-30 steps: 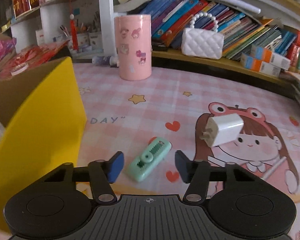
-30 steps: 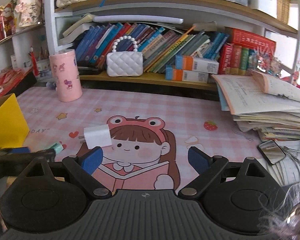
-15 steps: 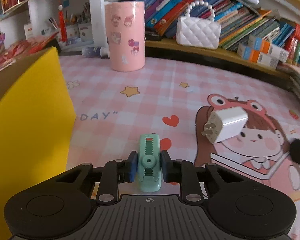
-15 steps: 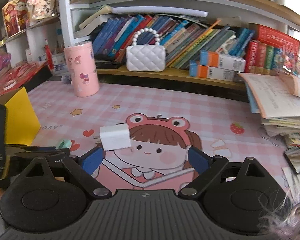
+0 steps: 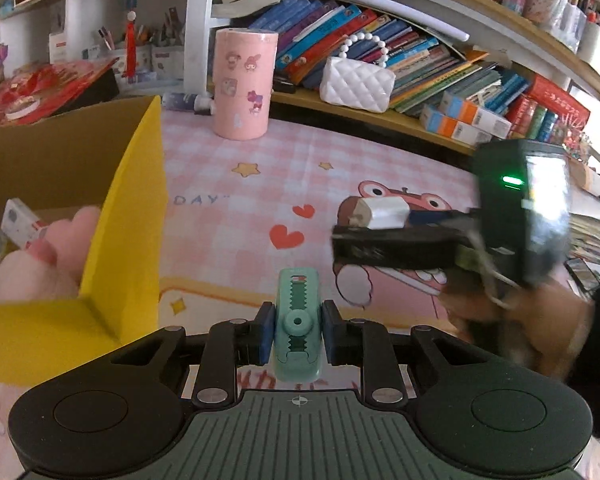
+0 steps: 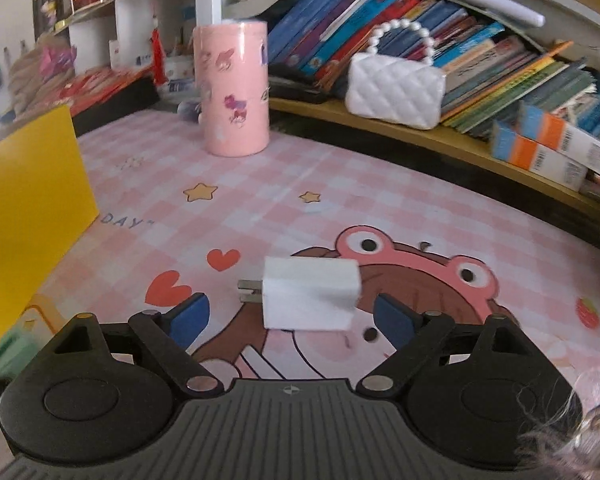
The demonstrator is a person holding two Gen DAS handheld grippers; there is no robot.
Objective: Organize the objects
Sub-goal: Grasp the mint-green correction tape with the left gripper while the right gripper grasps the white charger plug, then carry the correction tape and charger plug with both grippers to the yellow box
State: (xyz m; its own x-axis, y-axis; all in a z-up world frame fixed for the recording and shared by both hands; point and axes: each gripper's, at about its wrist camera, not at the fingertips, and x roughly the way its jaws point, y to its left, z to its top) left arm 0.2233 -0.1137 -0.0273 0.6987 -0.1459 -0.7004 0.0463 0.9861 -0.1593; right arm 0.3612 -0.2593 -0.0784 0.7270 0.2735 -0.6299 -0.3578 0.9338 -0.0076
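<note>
A: What sits in the open yellow cardboard box (image 5: 128,216) at the left of the worktop (image 5: 236,208)?

B: A soft pink plush toy (image 5: 56,256) lies against the near wall, and a small white packet with red print (image 5: 20,220) lies behind it. What lies further left in the box is too blurred to tell.

A: Any other container?

B: A tall pink cylinder with cartoon stickers (image 5: 245,84) stands upright at the back of the worktop, just in front of the wooden bookshelf (image 5: 364,114). Its top looks closed; I cannot tell what is inside. A white quilted handbag with a pearl handle (image 5: 358,80) rests on the shelf, against the leaning books.

A: And the left tool (image 5: 296,334)?

B: Clamped tight. Its blue pads (image 5: 265,334) press on both sides of a mint-green correction tape dispenser (image 5: 297,320), which points forward between them, raised off the pink checked cartoon mat (image 6: 340,208) and near the box's corner.

A: The right tool (image 6: 288,316)?

B: Its jaws are spread wide and closing. A white cube-shaped plug charger (image 6: 310,300) lies on the mat between them, prongs pointing left. The blue pads (image 6: 190,316) stand apart from it on both sides, so nothing is gripped. From the left wrist view, that tool reaches in from the right, borne by a hand (image 5: 512,320) that is blurred.
</note>
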